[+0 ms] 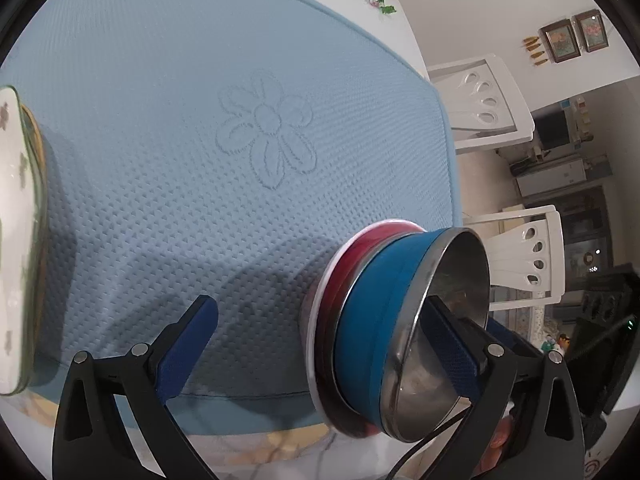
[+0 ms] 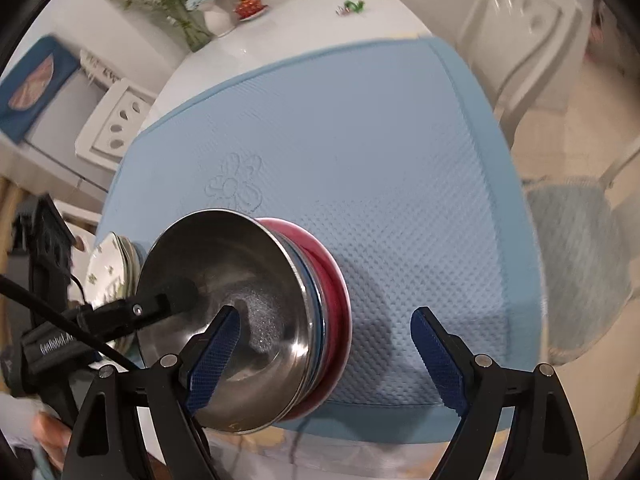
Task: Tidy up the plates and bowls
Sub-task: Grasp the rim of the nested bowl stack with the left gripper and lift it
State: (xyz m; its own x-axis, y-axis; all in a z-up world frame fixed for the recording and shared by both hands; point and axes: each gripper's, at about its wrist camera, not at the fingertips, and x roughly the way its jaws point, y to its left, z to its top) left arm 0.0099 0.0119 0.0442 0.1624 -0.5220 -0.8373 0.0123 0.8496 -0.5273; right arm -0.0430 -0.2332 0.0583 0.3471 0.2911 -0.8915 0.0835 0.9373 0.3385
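left hand-held gripper (image 1: pixel 320 344): it is standing spread wide in the lower part of the left wrist view; its right finger (image 1: pixel 448 344) is reaching inside the steel bowl and its left finger is hanging free over the mat, so nothing is being pinched.
right hand-held gripper (image 2: pixel 324 360): it is spread as well, at the bottom of the right wrist view; its left finger (image 2: pixel 212 360) is sitting in front of the steel bowl's inside, its right finger over bare mat, and whether the pad is touching the bowl cannot be told.
bowl stack: a steel bowl (image 1: pixel 452 320) with a blue outer wall (image 1: pixel 368 320) is sitting nested in a red bowl (image 1: pixel 360 248) with a white rim, lower right of centre in the left wrist view and lower left of centre in the right wrist view; the stack is resting on the mat near its front edge.
plates (image 2: pixel 108 268): a small pile of white plates with a green pattern is lying at the left edge of both views, just beside the bowl stack in the right wrist view.
mat (image 1: pixel 200 80): a light blue quilted mat with a stitched flower (image 1: pixel 266 132) is covering the white table (image 2: pixel 280 28).
surroundings: white chairs (image 1: pixel 492 100) are standing at the right of the left wrist view; a vase of flowers (image 2: pixel 188 4) is standing on the table at the upper left of the right wrist view.
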